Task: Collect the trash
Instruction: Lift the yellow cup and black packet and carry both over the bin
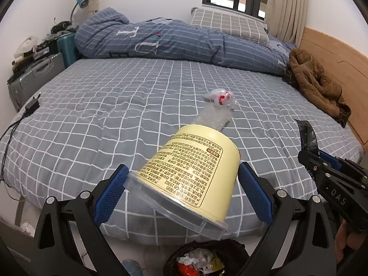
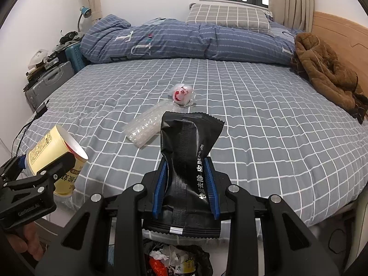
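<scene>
My left gripper (image 1: 181,180) is shut on a pale yellow paper cup (image 1: 193,170) with a clear lid, held tilted above the bed's near edge; the same cup (image 2: 49,151) shows at the left of the right wrist view. My right gripper (image 2: 186,174) is shut on a black crinkled wrapper (image 2: 187,147) with white print. On the grey checked bed sheet (image 2: 264,119) lie a strip of bubble wrap (image 2: 145,126) and a crumpled clear bag with red print (image 2: 182,94). Below both grippers stands a black-lined trash bin (image 2: 174,260), part full of rubbish.
A rolled blue striped duvet (image 2: 184,41) and a checked pillow (image 2: 227,17) lie at the far side. A brown jacket (image 2: 326,73) rests by the wooden headboard (image 2: 340,30). A charger with cable (image 2: 41,110) sits at the left edge. Suitcases (image 2: 48,80) and clutter stand left of the bed.
</scene>
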Motion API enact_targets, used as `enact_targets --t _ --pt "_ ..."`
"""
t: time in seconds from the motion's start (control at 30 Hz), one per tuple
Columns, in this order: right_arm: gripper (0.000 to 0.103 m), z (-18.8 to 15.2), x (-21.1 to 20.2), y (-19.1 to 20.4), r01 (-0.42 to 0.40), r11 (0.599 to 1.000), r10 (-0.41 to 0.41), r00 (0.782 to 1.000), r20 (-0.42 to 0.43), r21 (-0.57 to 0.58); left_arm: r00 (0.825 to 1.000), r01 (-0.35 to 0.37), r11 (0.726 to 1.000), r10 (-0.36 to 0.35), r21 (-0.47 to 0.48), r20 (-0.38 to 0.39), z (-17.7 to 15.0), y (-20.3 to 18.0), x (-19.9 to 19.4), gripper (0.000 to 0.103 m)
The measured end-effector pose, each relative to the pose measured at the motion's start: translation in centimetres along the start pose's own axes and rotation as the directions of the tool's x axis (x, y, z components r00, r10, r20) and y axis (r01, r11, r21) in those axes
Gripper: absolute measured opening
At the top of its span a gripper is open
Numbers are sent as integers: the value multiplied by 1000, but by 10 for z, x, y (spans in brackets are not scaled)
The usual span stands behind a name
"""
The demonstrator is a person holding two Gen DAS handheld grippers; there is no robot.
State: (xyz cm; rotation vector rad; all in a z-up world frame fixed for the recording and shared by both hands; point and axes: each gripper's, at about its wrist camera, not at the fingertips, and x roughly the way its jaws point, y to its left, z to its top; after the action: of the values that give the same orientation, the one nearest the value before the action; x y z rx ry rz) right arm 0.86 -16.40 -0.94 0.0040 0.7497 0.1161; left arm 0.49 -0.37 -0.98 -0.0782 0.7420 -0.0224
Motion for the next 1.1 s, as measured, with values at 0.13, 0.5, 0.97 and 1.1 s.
enact_targets --t 0.13,0.5,0.97,1.1 --pt "31 -10 -8 2 -2 1000 2 1000 -5 -5 1000 4 1000 -4 3 -6 -10 -2 -10 93" --pt "31 -44 -32 10 -16 1000 16 999 -28 -13 1000 12 1000 -12 7 -19 -39 -8 -34 93" --pt "31 -86 -44 19 -27 999 25 996 -83 -25 998 3 1000 -3 -5 -63 -76 -5 -47 93" --pt "31 -98 -44 20 -28 999 25 994 -106 -23 997 1 1000 -1 5 -83 -87 -6 -45 93"
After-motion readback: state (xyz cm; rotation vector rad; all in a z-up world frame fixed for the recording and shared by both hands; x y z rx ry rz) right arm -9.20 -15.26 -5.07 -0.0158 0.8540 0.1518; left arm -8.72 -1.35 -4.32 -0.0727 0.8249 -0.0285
